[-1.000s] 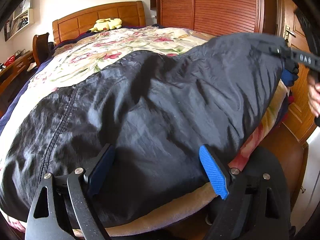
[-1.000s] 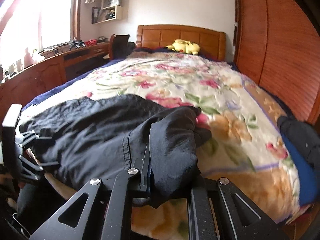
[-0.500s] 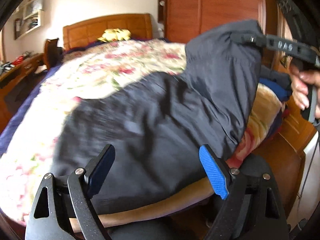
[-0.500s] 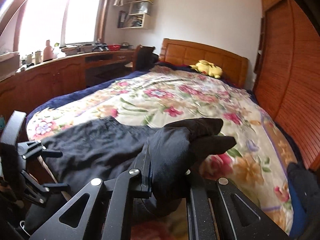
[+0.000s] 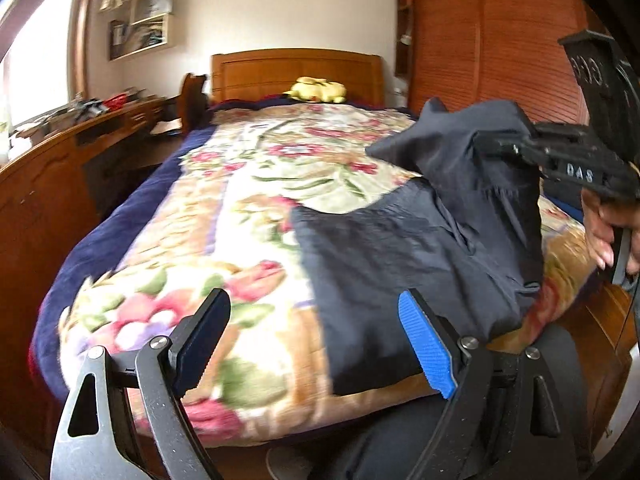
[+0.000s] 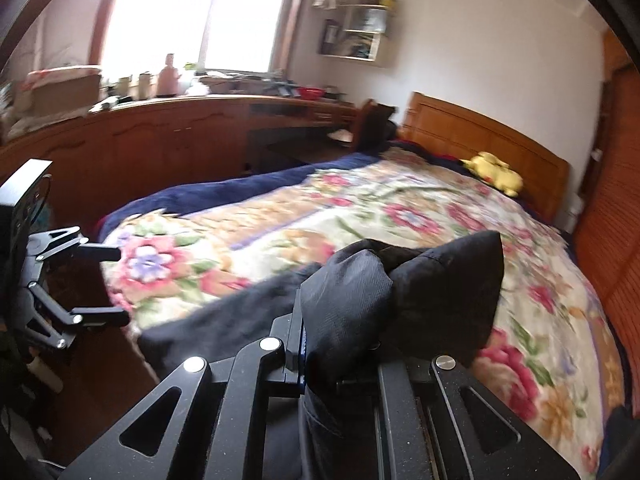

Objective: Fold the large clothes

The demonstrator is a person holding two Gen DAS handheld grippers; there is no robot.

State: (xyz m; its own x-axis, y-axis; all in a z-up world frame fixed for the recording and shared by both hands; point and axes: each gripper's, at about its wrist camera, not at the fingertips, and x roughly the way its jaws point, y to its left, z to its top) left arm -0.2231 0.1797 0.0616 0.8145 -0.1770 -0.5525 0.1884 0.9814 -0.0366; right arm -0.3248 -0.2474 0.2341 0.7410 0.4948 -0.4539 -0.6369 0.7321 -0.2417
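A large dark navy garment (image 5: 404, 264) lies on the flowered bedspread (image 5: 240, 216) at the bed's foot, right side. My right gripper (image 6: 340, 356) is shut on a bunched corner of the garment (image 6: 400, 300) and holds it lifted above the bed; it also shows at the right of the left wrist view (image 5: 504, 144). My left gripper (image 5: 316, 340) is open and empty, just off the bed's foot edge, its blue pad (image 5: 426, 344) beside the garment's near hem. It shows at the left of the right wrist view (image 6: 108, 284).
A yellow plush toy (image 5: 316, 90) lies by the wooden headboard (image 5: 296, 72). A long wooden desk (image 6: 180, 136) with clutter runs along the window side. A wooden wardrobe (image 5: 492, 40) stands on the right. More dark clothing (image 6: 616, 428) lies at the bed's right edge.
My right gripper has lifted the garment's corner and carried it leftward, so the garment is gathered to the right and more bedspread shows. My left gripper stayed open and swung left.
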